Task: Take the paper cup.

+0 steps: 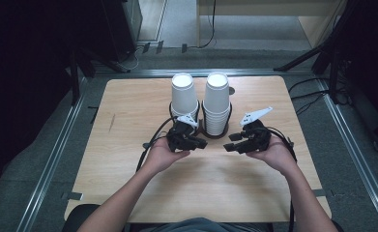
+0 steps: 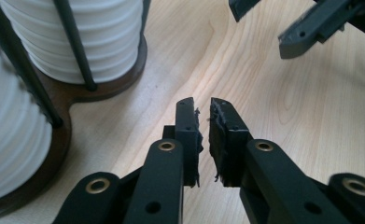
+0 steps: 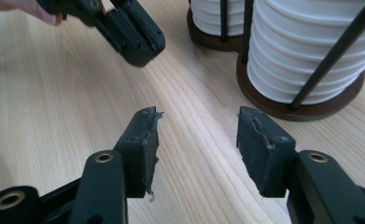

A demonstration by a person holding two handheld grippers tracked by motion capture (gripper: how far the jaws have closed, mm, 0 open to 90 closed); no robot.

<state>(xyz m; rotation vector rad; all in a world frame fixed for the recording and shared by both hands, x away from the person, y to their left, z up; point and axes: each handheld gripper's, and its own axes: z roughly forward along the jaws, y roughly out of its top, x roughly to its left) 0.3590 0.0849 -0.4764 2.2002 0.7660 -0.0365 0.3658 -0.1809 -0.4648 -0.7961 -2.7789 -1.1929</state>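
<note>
L gripper [image 1: 201, 143] claw is sitting nearly pressed together and R gripper [image 1: 229, 145] claw spread, both empty. Grabbing carelessly risks toppling the cup stacks [image 1: 217, 104].

A light wooden counter [image 1: 128, 145] with rounded corners stands on grey carpet floor [image 1: 41, 159]. Metal rails [image 1: 51, 159] run along its left and right edges and past its far edge. Beyond the far edge stands pale wooden furniture [image 1: 268, 9], with black cables [image 1: 312, 92] trailing off the far-right corner. The left side lies in darkness.
</note>
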